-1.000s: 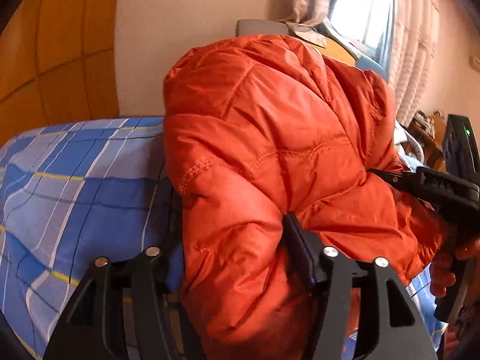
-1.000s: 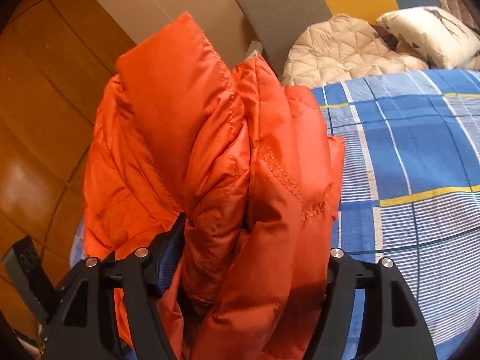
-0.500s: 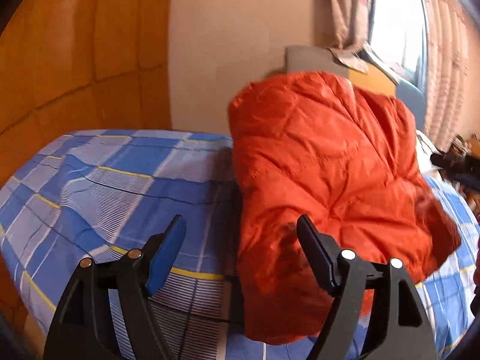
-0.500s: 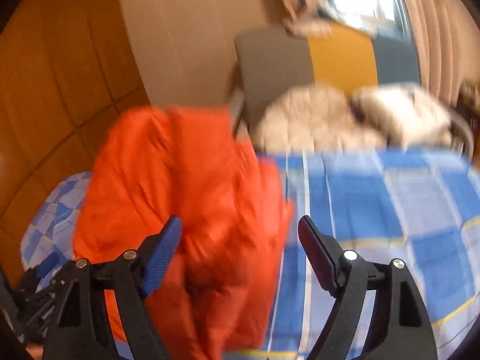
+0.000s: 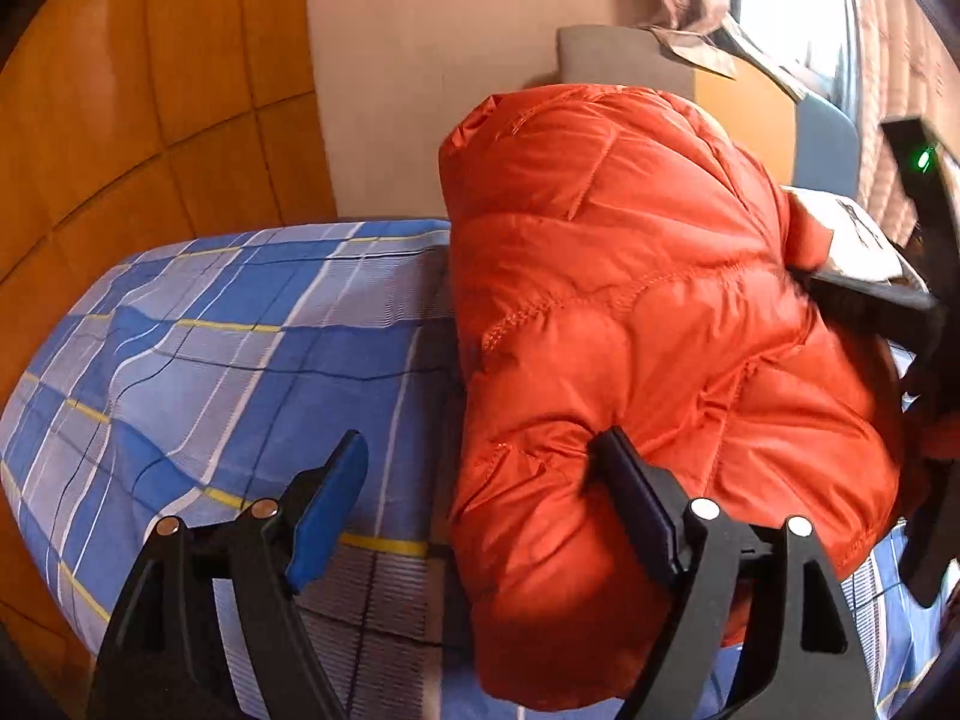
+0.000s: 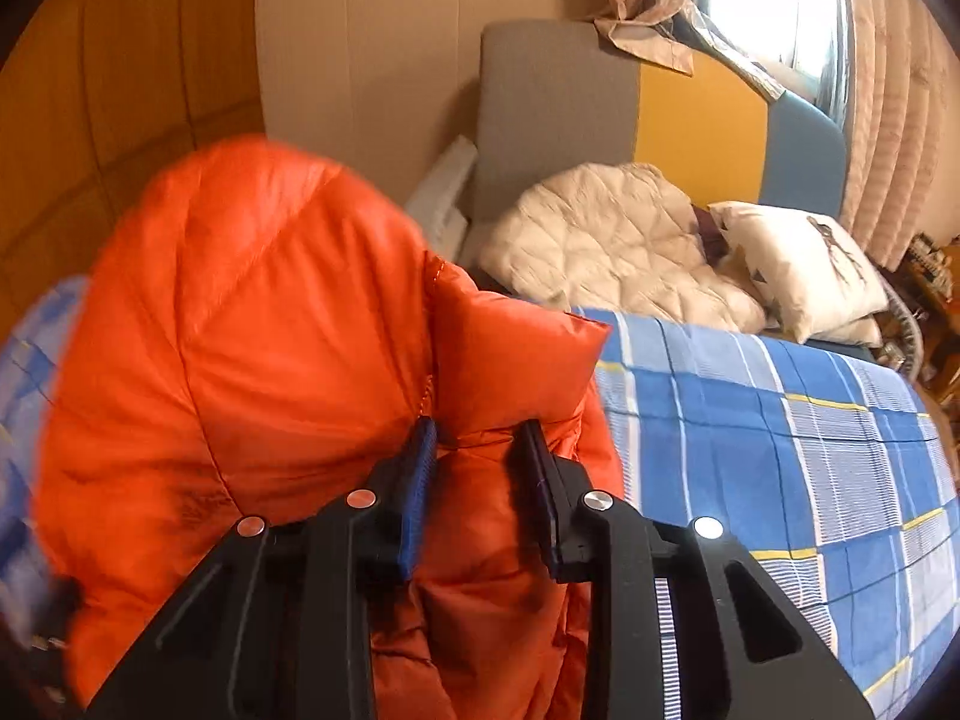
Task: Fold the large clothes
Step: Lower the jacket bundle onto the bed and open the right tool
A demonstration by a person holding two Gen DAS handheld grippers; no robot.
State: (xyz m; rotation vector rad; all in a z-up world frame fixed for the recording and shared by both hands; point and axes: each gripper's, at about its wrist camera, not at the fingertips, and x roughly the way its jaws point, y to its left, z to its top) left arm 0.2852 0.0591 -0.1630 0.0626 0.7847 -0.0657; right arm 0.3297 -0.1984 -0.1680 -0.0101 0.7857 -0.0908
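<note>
Since a moment ago the right gripper (image 6: 474, 450) is back on the orange jacket (image 5: 630, 330) — jaws closing, a fold between them; only this view shows the pillow (image 6: 798, 264). The left gripper (image 5: 480, 480) is opening wide, one finger (image 5: 636, 504) touching the jacket.

Daylight enters through the window (image 6: 774, 0) at upper right, which I see blown out to white glare in both views. Fisheye curvature bends the wood-panelled wall (image 5: 150, 108) and darkens the corners. My right wrist view shows motion blur along its left edge, smearing the orange jacket (image 6: 252, 312).
</note>
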